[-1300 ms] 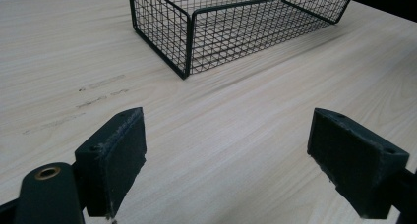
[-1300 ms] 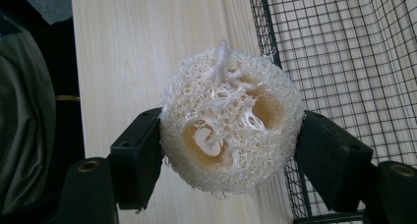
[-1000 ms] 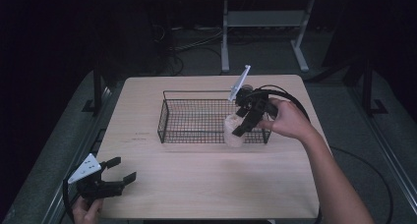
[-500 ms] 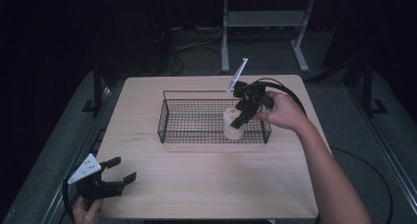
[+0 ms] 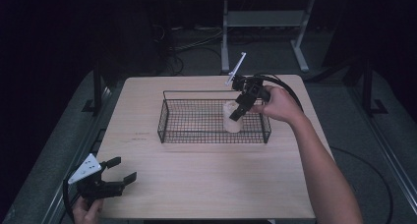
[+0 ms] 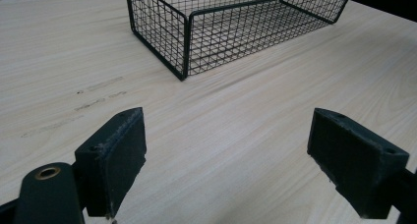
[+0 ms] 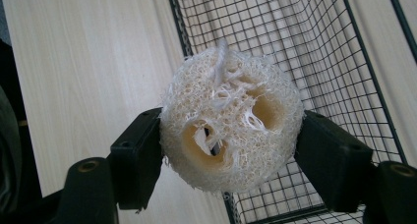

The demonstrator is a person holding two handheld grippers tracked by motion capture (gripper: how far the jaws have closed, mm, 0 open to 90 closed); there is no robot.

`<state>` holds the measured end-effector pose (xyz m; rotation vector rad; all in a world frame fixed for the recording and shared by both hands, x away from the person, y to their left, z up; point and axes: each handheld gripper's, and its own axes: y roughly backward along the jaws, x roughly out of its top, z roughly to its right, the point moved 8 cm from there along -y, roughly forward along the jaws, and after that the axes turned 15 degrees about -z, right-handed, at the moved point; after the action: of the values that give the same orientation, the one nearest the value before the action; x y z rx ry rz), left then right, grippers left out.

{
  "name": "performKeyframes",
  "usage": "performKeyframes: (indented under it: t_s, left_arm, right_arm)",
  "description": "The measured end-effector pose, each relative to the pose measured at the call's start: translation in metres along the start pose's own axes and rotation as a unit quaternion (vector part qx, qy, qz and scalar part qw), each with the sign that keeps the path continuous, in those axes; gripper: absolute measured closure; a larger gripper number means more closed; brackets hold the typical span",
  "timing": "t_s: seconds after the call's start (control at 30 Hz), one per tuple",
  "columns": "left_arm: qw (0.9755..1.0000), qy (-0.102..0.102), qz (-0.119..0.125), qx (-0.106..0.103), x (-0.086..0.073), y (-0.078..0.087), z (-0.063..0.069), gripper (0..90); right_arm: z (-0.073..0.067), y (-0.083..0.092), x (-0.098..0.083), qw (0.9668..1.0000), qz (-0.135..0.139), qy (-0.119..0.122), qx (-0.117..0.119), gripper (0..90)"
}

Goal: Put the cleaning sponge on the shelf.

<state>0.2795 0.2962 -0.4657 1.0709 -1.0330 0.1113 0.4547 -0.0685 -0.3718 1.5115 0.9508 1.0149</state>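
Loofah sponge (image 7: pixel 230 121), pale and fibrous, is clamped end-on between the jaws of the right gripper (image 5: pixel 242 106); the pads press into both of its sides, jaws about half closed around it. In the high view the loofah (image 5: pixel 231 117) now hangs over the right-hand part of the wire basket (image 5: pixel 169 130), low between the basket walls. Whether its base touches the mesh floor I cannot tell.

Change over the last second: a second ago the right gripper held the loofah at the basket's near right corner, at about rim level. Half a second ago it was over the near wall. Now it is farther in and lower, with the hand (image 5: pixel 278 106) tilted so the gripper points down and inward. The basket itself has not shifted on the worktop (image 5: pixel 206 184).

Left gripper (image 5: pixel 105 181): unchanged across all three frames, resting at the near left corner of the worktop, jaws spread wide, holding nothing. Its own view shows bare wood between the pads (image 6: pixel 118 155) and the basket's corner (image 6: pixel 183 47) farther off.

Judgement: the carry phase looks nearly finished and the placing step is in hand. Remaining work appears to be a short lowering, a release, and a withdrawal upward clear of the rim. Risk noted: the right gripper view puts the loofah near a basket wall (image 7: pixel 206 27), so a jaw could catch the wire on opening.
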Motion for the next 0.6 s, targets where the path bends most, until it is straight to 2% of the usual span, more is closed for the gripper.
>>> performKeyframes:
  t_s: [0.3,0.6]
  left_arm:
    - [1.0000,-0.001,0.000,-0.001,0.000,0.000,0.001,14.1]
    - [1.0000,-0.001,0.000,0.000,0.000,0.000,0.001,14.1]
  right_arm:
    - [0.011,-0.003,0.006,0.9999,0.005,-0.011,-0.001,28.6]
    - [0.022,-0.008,0.004,0.9997,0.003,-0.024,-0.002,28.6]
